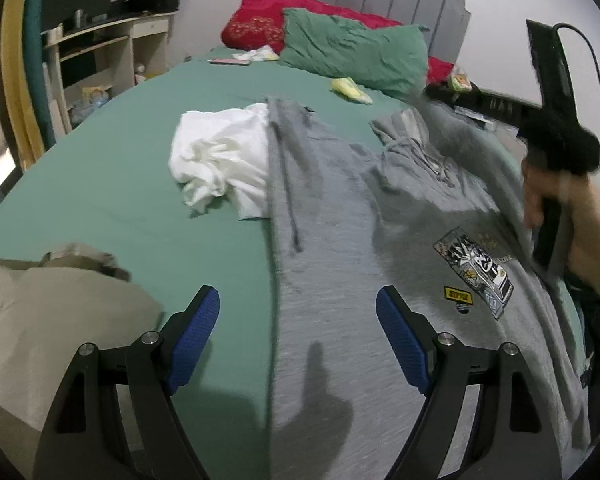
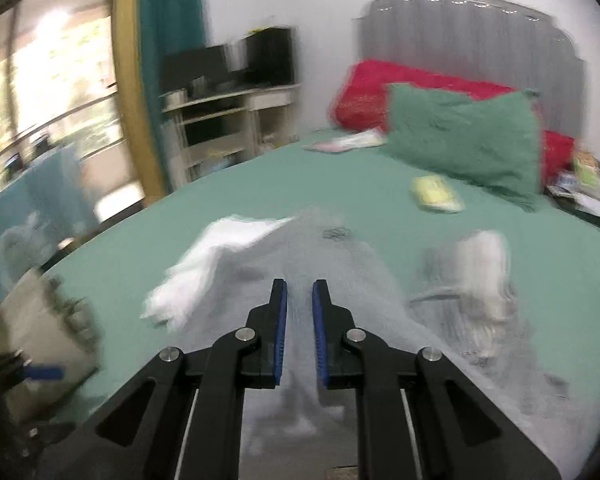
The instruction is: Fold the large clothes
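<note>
A grey hoodie [image 1: 340, 240] with a printed patch lies spread on the green bed sheet [image 1: 140, 184]. My left gripper [image 1: 298, 304] is open and empty, hovering over the hoodie's left edge. In the left wrist view the right gripper [image 1: 540, 256] is at the far right with grey cloth draped up to it. In the blurred right wrist view my right gripper [image 2: 300, 300] has its jaws nearly closed on a fold of the grey hoodie [image 2: 340, 264], lifted above the bed.
A crumpled white garment [image 1: 220, 156] lies beside the hoodie. A beige garment [image 1: 40, 304] is at the near left. A green pillow [image 1: 352, 52] and a red blanket [image 1: 260, 20] are at the headboard. A desk [image 1: 112, 48] stands left.
</note>
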Action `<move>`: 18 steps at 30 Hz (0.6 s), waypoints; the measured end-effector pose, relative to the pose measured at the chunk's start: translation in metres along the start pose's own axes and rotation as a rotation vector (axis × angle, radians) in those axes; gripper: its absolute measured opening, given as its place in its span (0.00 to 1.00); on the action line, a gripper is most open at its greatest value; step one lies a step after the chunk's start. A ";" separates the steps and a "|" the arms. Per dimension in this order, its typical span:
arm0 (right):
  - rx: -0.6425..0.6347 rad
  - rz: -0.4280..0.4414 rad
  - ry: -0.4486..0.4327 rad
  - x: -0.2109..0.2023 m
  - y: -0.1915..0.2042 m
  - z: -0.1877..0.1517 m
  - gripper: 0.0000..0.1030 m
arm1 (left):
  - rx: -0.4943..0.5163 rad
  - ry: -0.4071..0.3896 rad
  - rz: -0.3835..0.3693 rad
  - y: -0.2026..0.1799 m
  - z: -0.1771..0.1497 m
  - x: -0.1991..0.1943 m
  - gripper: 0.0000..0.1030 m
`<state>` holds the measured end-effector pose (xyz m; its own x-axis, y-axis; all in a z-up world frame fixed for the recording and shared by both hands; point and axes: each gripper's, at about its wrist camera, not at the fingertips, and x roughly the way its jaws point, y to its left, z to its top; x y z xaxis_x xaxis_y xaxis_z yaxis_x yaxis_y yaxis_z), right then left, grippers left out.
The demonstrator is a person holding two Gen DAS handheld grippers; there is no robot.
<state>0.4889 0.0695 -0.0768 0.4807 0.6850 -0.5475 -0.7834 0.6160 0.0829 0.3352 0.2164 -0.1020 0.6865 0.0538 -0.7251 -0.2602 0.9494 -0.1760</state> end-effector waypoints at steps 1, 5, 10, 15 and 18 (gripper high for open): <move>0.003 0.058 0.078 0.014 0.015 -0.008 0.49 | -0.008 0.001 0.004 0.004 0.000 -0.001 0.82; -0.054 0.040 0.240 0.046 0.052 -0.056 0.74 | -0.038 0.007 0.022 0.021 -0.001 -0.006 0.82; -0.052 -0.182 0.169 0.021 0.037 -0.075 0.74 | -0.072 -0.002 0.023 0.040 0.004 -0.013 0.82; 0.159 -0.395 0.221 0.023 -0.038 -0.081 0.75 | -0.097 -0.005 0.034 0.054 0.011 -0.015 0.82; 0.321 -0.348 0.216 0.019 -0.079 -0.090 0.75 | -0.099 -0.004 0.047 0.061 0.012 -0.013 0.82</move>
<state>0.5245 -0.0014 -0.1691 0.5723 0.3432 -0.7448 -0.4147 0.9047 0.0982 0.3190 0.2773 -0.0951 0.6749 0.0986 -0.7313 -0.3577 0.9105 -0.2074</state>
